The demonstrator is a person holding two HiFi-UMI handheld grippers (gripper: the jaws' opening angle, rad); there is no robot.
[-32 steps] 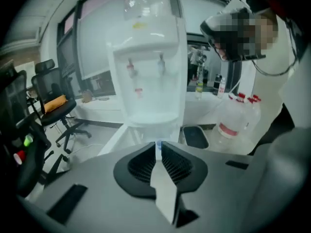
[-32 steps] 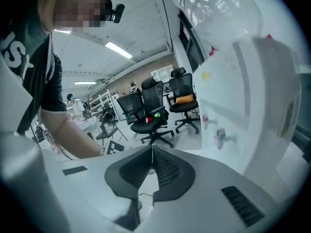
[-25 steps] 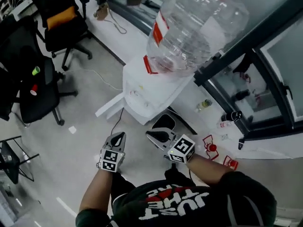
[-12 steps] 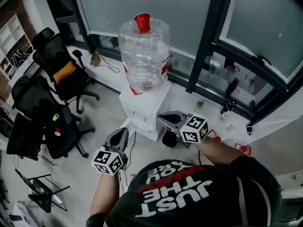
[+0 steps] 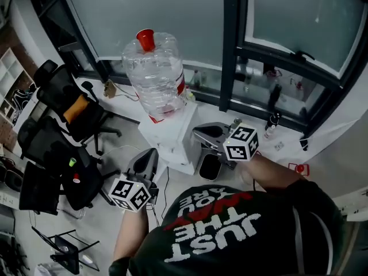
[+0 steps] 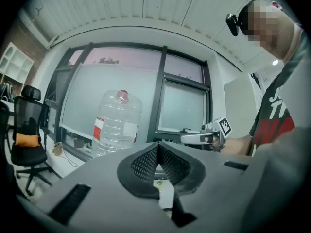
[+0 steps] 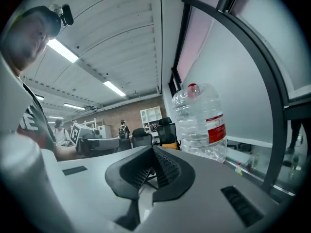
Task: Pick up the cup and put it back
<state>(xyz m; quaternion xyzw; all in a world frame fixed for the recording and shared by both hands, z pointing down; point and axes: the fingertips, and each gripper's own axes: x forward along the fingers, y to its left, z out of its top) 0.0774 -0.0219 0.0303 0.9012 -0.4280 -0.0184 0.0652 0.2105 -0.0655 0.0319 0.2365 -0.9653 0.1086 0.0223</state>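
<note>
A red cup (image 5: 145, 39) sits upside down on top of the big clear water bottle (image 5: 155, 76), which stands on a white dispenser (image 5: 172, 134) by the window. My left gripper (image 5: 148, 154) is shut and empty, low and in front of the dispenser. To the dispenser's right, my right gripper (image 5: 198, 133) is shut and empty too. Both point level toward the bottle and stay apart from it. In the left gripper view the cup (image 6: 122, 94) is ahead and above the shut jaws (image 6: 157, 148). The right gripper view shows the cup (image 7: 193, 89) up and to the right of the jaws (image 7: 153, 152).
Black office chairs (image 5: 63, 114) crowd the left, one with an orange cushion. A black bin (image 5: 210, 164) stands right of the dispenser. Small bottles (image 5: 273, 122) line the window sill. A dark window post (image 5: 230, 45) rises behind. Cables trail on the floor.
Both grippers have risen from near the floor to about dispenser height. The head view has swung up, so the red cup and the windows now show.
</note>
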